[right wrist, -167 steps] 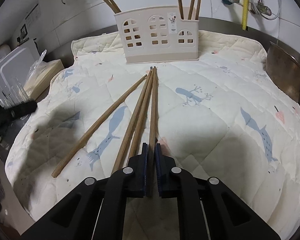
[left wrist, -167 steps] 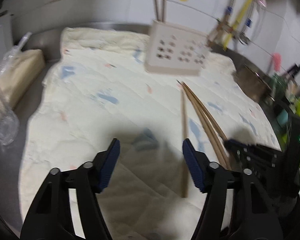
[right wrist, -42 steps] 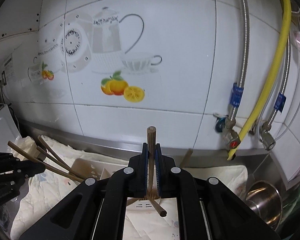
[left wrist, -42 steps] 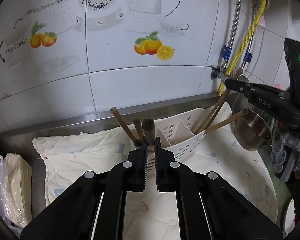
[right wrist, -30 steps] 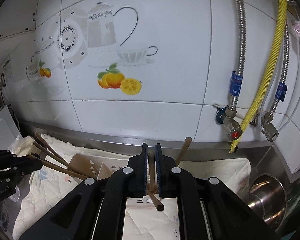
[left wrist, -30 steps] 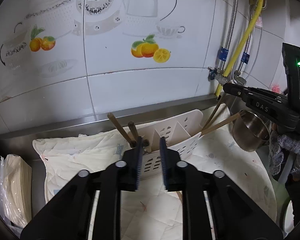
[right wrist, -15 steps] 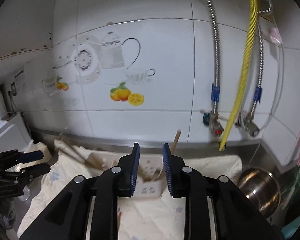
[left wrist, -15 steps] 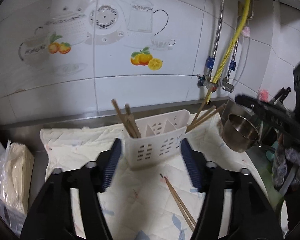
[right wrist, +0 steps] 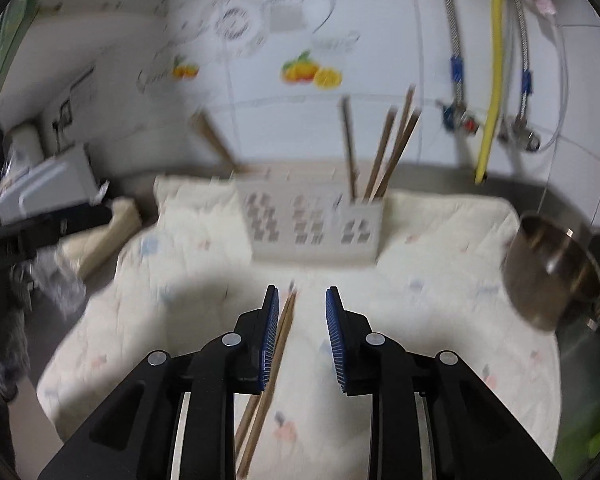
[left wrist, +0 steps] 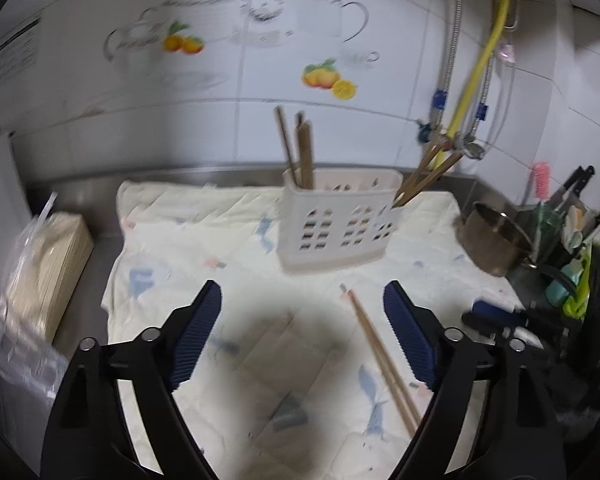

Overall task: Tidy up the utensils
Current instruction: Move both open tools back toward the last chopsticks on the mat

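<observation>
left gripper [left wrist: 302,330] opening, empty | right gripper [right wrist: 302,334] released, chopsticks [right wrist: 274,354] below left pad

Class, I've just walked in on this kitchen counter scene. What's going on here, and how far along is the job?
A person with a handheld gripper in each hand is sorting wooden chopsticks into a white slotted holder standing on a quilted cloth. Several chopsticks already stand in the holder's end compartments. Two loose chopsticks lie on the cloth. The left gripper is empty, its jaws opening. The right gripper is open and empty above the loose pair, not yet gripping.
</observation>
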The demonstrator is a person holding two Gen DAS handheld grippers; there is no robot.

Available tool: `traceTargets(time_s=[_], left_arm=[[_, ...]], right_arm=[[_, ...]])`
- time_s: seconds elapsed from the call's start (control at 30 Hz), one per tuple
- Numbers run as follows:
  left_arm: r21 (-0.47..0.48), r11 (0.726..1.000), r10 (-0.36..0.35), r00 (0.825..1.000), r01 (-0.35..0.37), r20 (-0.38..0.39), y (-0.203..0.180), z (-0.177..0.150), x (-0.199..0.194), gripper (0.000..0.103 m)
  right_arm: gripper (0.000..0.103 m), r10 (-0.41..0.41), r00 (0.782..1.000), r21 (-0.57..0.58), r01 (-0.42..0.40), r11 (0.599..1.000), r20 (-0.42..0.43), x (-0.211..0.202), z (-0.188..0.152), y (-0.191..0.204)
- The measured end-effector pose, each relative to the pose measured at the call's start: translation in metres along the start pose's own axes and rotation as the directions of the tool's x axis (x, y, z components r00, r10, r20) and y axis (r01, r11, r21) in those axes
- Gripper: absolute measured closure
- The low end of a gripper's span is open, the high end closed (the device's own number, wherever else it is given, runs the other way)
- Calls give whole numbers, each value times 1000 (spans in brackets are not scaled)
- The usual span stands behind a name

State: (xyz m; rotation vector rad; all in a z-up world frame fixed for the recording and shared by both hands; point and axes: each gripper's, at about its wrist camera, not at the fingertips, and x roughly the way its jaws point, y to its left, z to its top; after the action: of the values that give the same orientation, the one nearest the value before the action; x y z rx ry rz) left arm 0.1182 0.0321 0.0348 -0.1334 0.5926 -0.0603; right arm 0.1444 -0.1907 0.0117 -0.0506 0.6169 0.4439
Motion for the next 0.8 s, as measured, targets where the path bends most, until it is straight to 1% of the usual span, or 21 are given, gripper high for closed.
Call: traceTargets(time_s=[0.13, 0.23, 0.33, 0.4, 0.47, 0.57, 0.8], left_arm=[[-54, 999, 7, 1000, -8, -20, 13, -22, -3, 18], [-65, 997, 28, 999, -30, -36, 19, -34, -3, 18], [-76, 996, 34, 998, -37, -51, 23, -40, -2, 18], [-88, 995, 47, 997, -52, -55, 27, -45, -3, 18], [-102, 993, 51, 997, -57, -59, 31, -47, -4, 17], [-114, 991, 59, 996, -66, -65, 35, -50, -4, 17], [-121, 990, 56, 995, -66, -81, 38, -57, 0, 17]], right_arm=[[79, 10, 997, 19, -9, 1000, -72, 14, -44, 13], [79, 43, 991, 56, -36, 998, -123, 24, -68, 19], [80, 37, 987, 56, -28, 998, -158, 32, -84, 27], [83, 44, 985, 67, -33, 997, -170, 36, -90, 29], [85, 24, 985, 62, -14, 998, -170, 38, -94, 32], [87, 28, 983, 75, -15, 997, -181, 43, -98, 33], [93, 6, 977, 81, 12, 997, -213, 54, -102, 34]])
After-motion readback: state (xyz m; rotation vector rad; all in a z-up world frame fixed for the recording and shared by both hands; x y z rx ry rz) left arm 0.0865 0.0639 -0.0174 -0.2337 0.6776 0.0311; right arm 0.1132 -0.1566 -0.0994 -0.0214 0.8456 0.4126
